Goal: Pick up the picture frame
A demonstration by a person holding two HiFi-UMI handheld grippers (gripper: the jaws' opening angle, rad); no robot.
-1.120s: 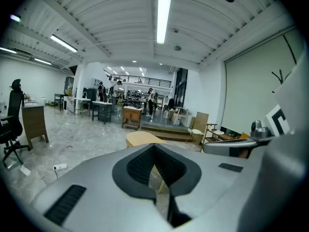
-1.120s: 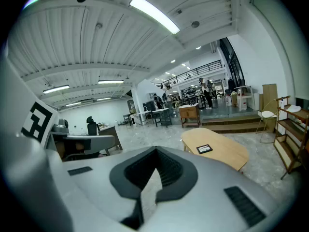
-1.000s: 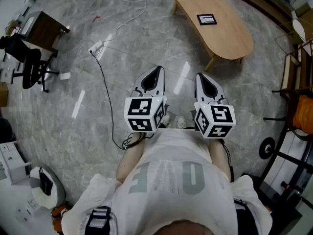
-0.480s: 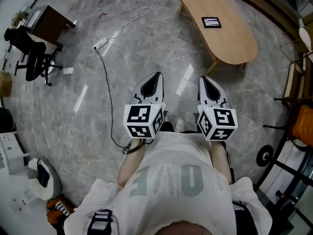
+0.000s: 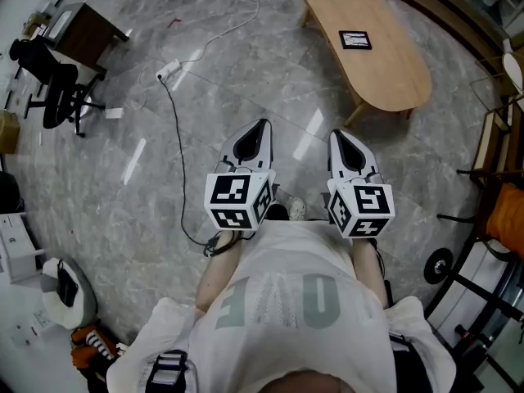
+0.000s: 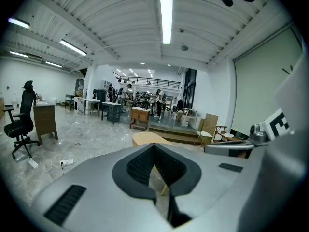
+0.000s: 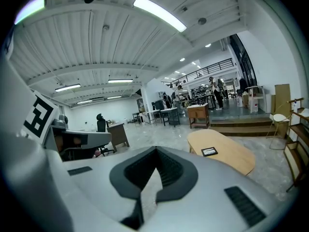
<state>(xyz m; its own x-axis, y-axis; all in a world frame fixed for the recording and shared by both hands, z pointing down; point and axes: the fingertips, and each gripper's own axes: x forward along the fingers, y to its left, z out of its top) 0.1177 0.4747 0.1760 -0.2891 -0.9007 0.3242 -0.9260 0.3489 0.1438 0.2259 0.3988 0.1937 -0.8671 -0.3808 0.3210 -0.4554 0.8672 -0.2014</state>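
Observation:
The picture frame [image 5: 355, 40] is small, with a dark border, and lies flat on a long oval wooden table [image 5: 393, 64] at the far right of the head view. It also shows in the right gripper view as the picture frame [image 7: 209, 152] on the table [image 7: 231, 159]. Both grippers are held side by side in front of the person's chest, well short of the table. My left gripper [image 5: 262, 124] is shut and holds nothing. My right gripper [image 5: 336, 134] is shut and holds nothing too. In the left gripper view the left gripper [image 6: 154, 145] points toward the table's near end [image 6: 147, 138].
A power strip [image 5: 168, 72] with a cable trailing across the marble floor lies ahead on the left. A black office chair [image 5: 51, 97] and a dark desk [image 5: 86, 31] stand far left. Wooden chairs [image 5: 499, 129] and a weight plate [image 5: 437, 265] line the right side.
The head view has drifted slightly, so the table and frame sit a little further right. Both grippers stay shut and side by side, hardly moved.

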